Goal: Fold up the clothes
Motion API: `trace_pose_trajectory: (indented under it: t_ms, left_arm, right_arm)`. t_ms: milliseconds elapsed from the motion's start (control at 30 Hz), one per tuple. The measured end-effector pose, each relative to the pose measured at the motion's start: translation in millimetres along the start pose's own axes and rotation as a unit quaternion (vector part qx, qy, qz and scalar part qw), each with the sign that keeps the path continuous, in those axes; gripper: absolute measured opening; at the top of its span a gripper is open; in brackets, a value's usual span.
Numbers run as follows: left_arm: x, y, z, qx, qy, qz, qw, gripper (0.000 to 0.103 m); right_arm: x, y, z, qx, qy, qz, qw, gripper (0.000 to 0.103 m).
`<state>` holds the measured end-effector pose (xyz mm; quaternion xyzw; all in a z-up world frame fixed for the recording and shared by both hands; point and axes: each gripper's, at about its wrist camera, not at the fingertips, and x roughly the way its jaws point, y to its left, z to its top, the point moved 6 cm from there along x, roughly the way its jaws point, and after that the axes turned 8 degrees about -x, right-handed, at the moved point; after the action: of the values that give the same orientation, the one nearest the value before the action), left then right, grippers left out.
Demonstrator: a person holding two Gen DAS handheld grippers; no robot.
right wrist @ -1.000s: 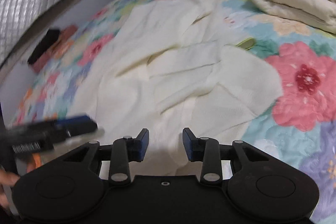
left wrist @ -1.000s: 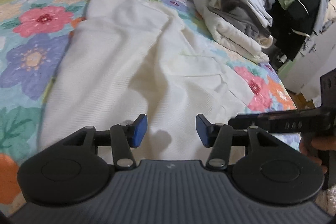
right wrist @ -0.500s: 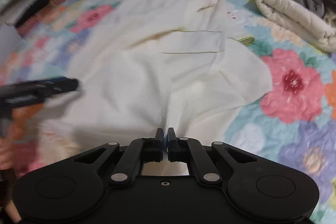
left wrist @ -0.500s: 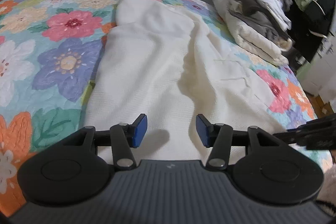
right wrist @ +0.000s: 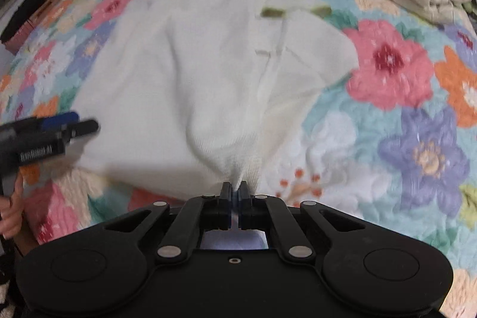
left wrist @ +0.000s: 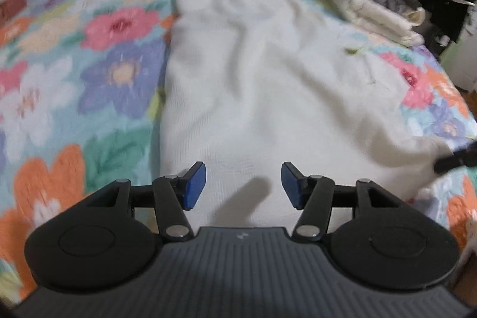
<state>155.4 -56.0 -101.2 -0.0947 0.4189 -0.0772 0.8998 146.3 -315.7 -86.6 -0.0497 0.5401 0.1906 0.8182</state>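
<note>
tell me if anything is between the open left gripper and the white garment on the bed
Nothing visible is. The left gripper hangs open right over the white garment, with only its shadow on the cloth between the jaws. The folded pile sits far off toward the back right. The right gripper is shut on the garment's near edge.

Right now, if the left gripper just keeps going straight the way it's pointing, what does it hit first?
Most likely the cream garment spread on the floral bedspread. The left gripper is open and aimed down over the cloth's near part; depth is unclear.
</note>
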Motion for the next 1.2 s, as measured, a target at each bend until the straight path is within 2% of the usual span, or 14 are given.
trace_pose_trajectory:
  t_ms: [133,233,267,367,433,467,500,600,700,800,867,1000,1067,1200]
  left_arm:
    - [-10,8,10,0.001,-0.013,0.006,0.9999,0.059]
    - [7,19,-4,0.001,0.037,0.014,0.9992,0.06]
    - [17,25,-14,0.002,0.065,0.023,0.9976,0.06]
    - [30,35,-35,0.007,0.089,0.031,0.9955,0.061]
    - [26,33,-28,0.0,0.084,0.025,0.9962,0.063]
    - [24,32,-24,-0.004,0.081,0.023,0.9965,0.064]
    - [22,31,-21,-0.009,0.078,0.02,0.9967,0.064]
    - [16,28,-9,-0.021,0.069,0.011,0.9973,0.063]
    - [10,26,2,-0.033,0.061,0.003,0.9976,0.062]
    - [4,23,14,-0.046,0.052,-0.005,0.9976,0.062]
    - [1,21,22,-0.054,0.046,-0.011,0.9974,0.063]
    - [5,1,68,-0.026,-0.008,-0.025,0.9993,0.064]
    - [19,-6,87,-0.018,-0.019,-0.026,0.9993,0.064]
    - [63,-16,126,-0.01,-0.013,-0.047,0.9988,0.064]
  right_arm:
    - [-13,-2,1,-0.012,-0.016,-0.023,1.0,0.004]
    - [9,-5,-11,-0.058,0.045,-0.094,0.993,0.004]
    - [16,-6,-14,-0.063,0.066,-0.089,0.992,0.004]
    - [18,0,-9,-0.074,0.078,-0.059,0.992,0.005]
    - [13,-2,-4,-0.08,0.071,-0.063,0.992,0.011]
    - [10,-3,-2,-0.083,0.068,-0.065,0.992,0.021]
    - [5,-4,1,-0.077,0.056,-0.063,0.993,0.032]
    - [-12,-12,15,-0.037,0.0,-0.035,0.999,0.048]
    - [-18,-21,42,0.012,-0.048,0.012,0.999,0.049]
    - [-1,-19,92,-0.017,-0.054,0.016,0.998,0.049]
    - [13,-23,133,-0.001,-0.076,0.032,0.997,0.049]
    - [61,-46,201,0.104,-0.118,0.103,0.982,0.048]
    - [80,-58,214,0.133,-0.144,0.112,0.974,0.048]
    - [112,-75,216,0.128,-0.19,0.095,0.969,0.051]
